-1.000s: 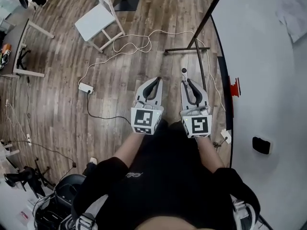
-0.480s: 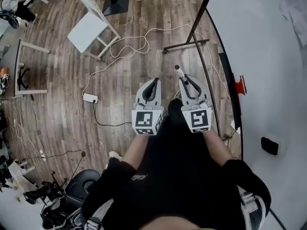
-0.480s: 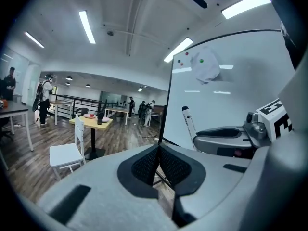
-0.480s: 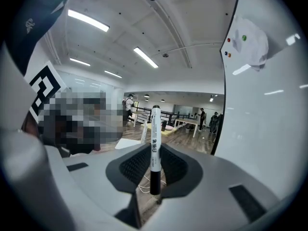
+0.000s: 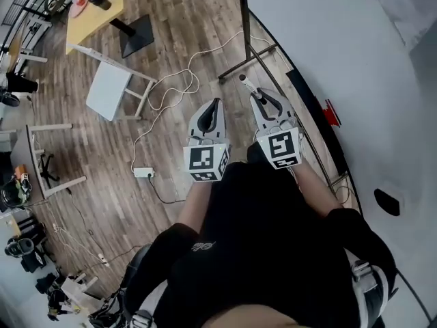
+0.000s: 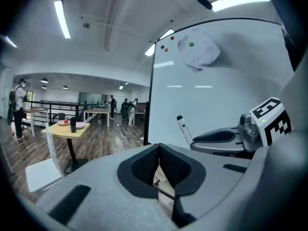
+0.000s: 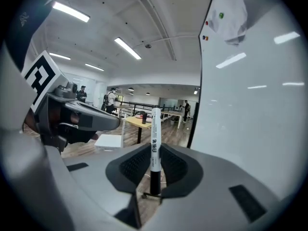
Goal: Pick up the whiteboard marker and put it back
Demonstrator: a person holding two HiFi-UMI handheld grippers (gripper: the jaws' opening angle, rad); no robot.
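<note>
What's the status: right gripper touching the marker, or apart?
Touching. Right gripper view: the right gripper is shut on the whiteboard marker, pads pressing both sides, marker upright.

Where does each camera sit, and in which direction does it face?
Head view: on the person's head, looking steeply down at the wooden floor; shows the torso, forearms, left gripper and right gripper.
Left gripper view: on the left gripper, looking along its shut, empty jaws toward the whiteboard and room.
Right gripper view: on the right gripper, looking along jaws clamping the whiteboard marker.
Shared: both gripper views show the whiteboard, and each shows the other gripper.
</note>
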